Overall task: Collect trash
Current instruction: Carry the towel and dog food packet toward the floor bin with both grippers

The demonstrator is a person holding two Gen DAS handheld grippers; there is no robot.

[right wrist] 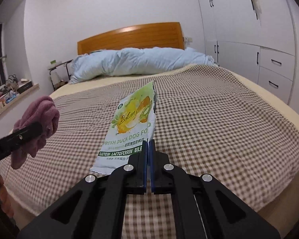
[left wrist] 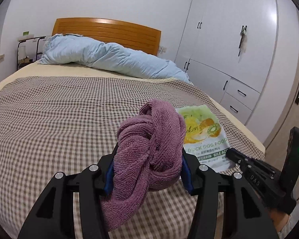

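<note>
My left gripper (left wrist: 148,155) is shut on a crumpled purple towel (left wrist: 149,149), which bulges above the jaws and hangs below them over the bed. In the right wrist view the towel (right wrist: 37,123) and the left gripper (right wrist: 20,137) show at the left. My right gripper (right wrist: 149,145) is shut on the right edge of an empty dog food pouch (right wrist: 131,127), green and white with fruit printed on it, and holds it lifted above the checked bedspread (right wrist: 219,119). The left wrist view shows the pouch (left wrist: 205,133) with the right gripper (left wrist: 229,155) at its lower corner.
A rumpled light blue duvet (left wrist: 109,57) lies across the head of the bed below the wooden headboard (left wrist: 109,31). White wardrobes with drawers (left wrist: 239,63) run along the right side. A side table (left wrist: 29,45) and a cluttered windowsill (right wrist: 10,93) are at the left.
</note>
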